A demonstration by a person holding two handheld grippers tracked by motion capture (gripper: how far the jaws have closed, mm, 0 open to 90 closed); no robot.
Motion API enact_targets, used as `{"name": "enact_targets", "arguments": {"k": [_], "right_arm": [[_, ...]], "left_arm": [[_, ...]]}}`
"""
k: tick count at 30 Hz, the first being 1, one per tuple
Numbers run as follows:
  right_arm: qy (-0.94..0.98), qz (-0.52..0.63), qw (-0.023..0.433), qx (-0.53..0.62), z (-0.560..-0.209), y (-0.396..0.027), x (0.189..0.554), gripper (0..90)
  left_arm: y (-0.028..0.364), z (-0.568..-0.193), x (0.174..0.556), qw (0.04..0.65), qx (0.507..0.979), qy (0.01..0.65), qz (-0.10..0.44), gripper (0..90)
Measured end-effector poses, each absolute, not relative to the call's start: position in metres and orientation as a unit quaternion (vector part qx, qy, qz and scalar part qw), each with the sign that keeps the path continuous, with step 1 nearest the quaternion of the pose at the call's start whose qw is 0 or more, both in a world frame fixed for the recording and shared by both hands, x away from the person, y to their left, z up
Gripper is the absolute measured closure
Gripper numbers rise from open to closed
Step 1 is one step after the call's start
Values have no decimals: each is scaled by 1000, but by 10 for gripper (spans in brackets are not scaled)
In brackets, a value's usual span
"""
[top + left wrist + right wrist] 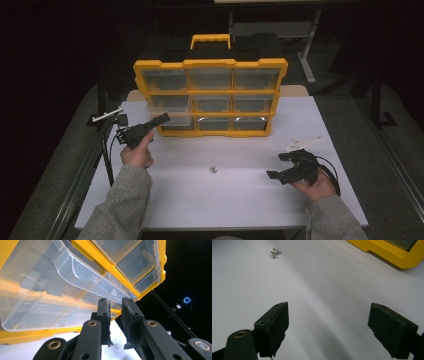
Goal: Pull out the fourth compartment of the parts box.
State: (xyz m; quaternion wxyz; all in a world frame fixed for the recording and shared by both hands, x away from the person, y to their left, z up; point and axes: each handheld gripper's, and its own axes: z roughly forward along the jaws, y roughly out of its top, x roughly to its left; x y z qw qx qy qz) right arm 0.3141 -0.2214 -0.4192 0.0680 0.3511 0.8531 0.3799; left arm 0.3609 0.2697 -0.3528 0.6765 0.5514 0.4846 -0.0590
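Left gripper (162, 119) raised at lower-left corner of yellow drawer organiser (210, 64); jaws nearly together, narrow gap visible in left gripper view (115, 305), tips at front lip of clear plastic drawer (62, 285); cannot tell whether lip is pinched or merely touched. Drawer (172, 119) in bottom row, leftmost, pulled partly out of frame and tilted. Organiser upright at far middle of white table (230, 200), black carry handle section on top. Right gripper (280, 165) resting low over table at right, jaws wide apart (328, 327), nothing between them. Small pile of metal screws (213, 170) on table between both hands, well apart from each; same pile (274, 252) ahead of right gripper.
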Motion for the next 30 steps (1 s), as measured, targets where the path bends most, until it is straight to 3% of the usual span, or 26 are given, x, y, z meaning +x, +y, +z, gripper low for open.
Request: {"name": "enact_targets", "arguments": {"k": [6,14,23,30], "right_arm": [[854,380,68,350,-419,-221,314,160],[860,375,77,337,-416,-220,313,168],[867,366,81,328,-410,-217,311,168],[872,362,92,318,-403,-216,310,184]], "left_arm": [[270,-353,362,672,563,478,-55,726],[278,-344,352,634,620,463,-10,643],[280,-319,349,598,700,390,10,562],[282,-294,356,571,765,297,14,503]]}}
